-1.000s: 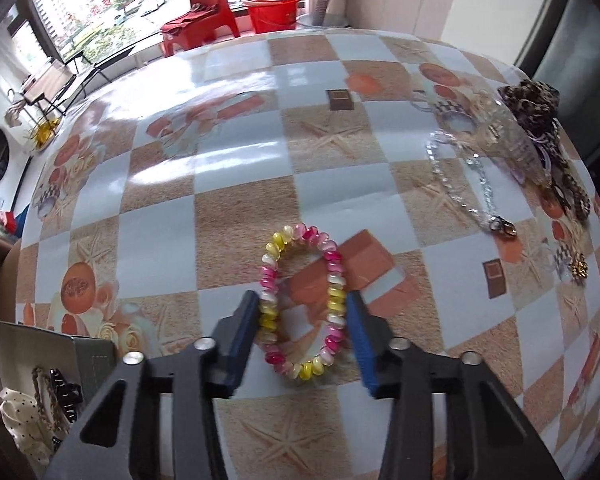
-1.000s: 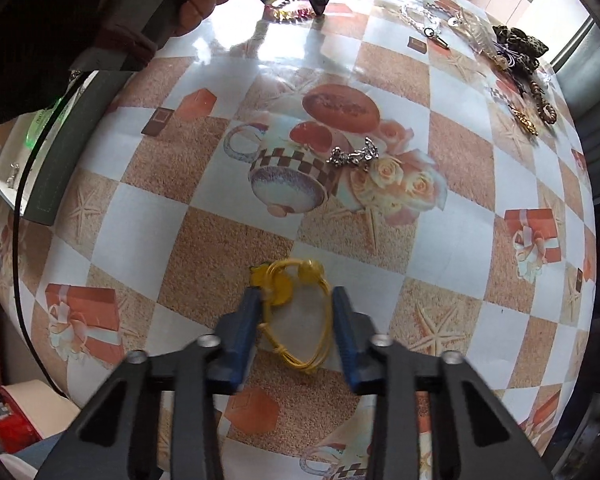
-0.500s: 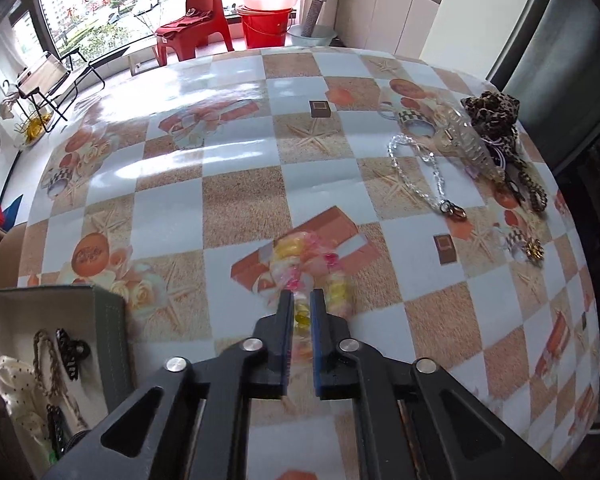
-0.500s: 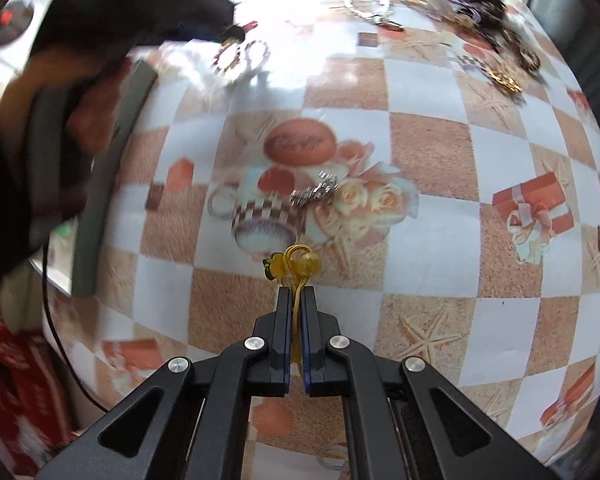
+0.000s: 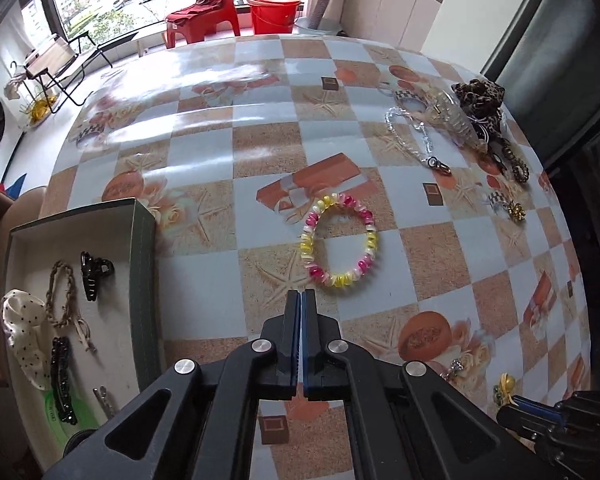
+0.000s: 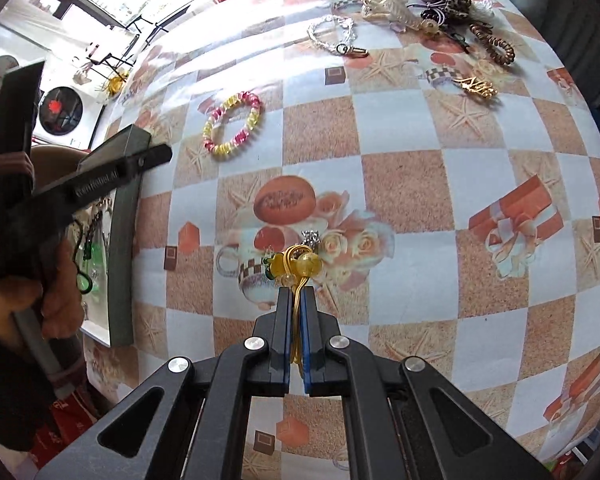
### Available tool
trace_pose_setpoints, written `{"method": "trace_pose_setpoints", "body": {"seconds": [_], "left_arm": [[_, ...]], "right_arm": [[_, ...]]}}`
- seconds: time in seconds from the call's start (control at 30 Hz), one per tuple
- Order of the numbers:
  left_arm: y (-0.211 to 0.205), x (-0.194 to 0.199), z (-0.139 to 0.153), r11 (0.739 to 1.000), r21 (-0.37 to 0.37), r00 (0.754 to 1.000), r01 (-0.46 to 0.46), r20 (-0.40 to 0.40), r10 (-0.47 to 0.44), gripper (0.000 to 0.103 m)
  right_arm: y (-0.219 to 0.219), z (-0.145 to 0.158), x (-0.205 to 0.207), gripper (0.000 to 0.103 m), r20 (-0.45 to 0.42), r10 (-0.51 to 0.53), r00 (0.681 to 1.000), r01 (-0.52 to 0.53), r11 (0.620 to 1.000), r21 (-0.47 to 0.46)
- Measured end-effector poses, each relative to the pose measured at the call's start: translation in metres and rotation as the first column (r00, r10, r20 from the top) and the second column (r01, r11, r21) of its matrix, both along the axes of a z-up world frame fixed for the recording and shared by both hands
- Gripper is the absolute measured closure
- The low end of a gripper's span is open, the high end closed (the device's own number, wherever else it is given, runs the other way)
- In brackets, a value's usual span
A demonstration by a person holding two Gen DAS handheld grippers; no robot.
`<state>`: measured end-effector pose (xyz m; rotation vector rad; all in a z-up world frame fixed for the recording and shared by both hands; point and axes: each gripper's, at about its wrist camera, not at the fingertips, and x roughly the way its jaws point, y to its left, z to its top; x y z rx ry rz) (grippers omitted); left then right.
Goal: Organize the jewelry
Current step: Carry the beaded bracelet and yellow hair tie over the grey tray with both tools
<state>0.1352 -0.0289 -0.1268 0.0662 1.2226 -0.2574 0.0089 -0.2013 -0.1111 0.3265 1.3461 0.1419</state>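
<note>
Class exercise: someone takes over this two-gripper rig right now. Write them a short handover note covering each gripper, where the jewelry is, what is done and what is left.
Left gripper: jaws shut, holding nothing; the pink and yellow bracelet lies on the table.
Right gripper: jaws shut on the yellow hair tie, lifted off the table.
Box at the table's left edge already holds hair clips, a braided band and a dotted scrunchie.
Left to do: put the hair tie in the box, grasp the bracelet, then clear the crystal chain and the pile at the far right.
</note>
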Motion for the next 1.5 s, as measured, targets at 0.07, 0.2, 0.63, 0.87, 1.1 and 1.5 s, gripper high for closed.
{"method": "trace_pose_setpoints", "body": {"seconds": [0.07,0.2,0.63,0.87,1.1,1.5], "left_arm": [[-0.001,0.004,-0.002,1.0,-0.024,1.0,-0.011,-0.018,0.011,0.097],[-0.009,0.01,-0.003,1.0,0.02,1.0,-0.016,0.027,0.015,0.0],[-0.022,0.07,-0.057,0.993,0.115,0.999,-0.024,-0.041,0.028,0.032],[-0.048,0.063,-0.052,0.99,0.114,0.996,0.081,-0.037,-0.077,0.092],[-0.051,0.051,-0.029,0.998,0.018,0.998,0.066,-0.003,-0.066,0.092],[0.007,-0.01,0.023,0.997,-0.078,0.999,-0.02,0.043,0.024,0.092]], "right_arm": [[0.004,-0.003,0.001,0.099,0.001,-0.004,1.0,0.004,1.0,-0.002],[0.001,0.0,0.002,0.099,0.009,-0.008,1.0,0.008,1.0,0.002],[-0.019,-0.002,-0.002,0.099,0.01,-0.049,0.999,0.049,0.998,0.026],[-0.028,0.0,0.001,0.099,0.016,-0.065,0.998,0.064,0.998,0.021],[-0.029,0.008,0.005,0.099,0.038,-0.069,0.997,0.069,0.998,0.012],[-0.016,0.024,0.018,0.099,0.079,-0.053,0.995,0.052,0.999,0.011]]}}
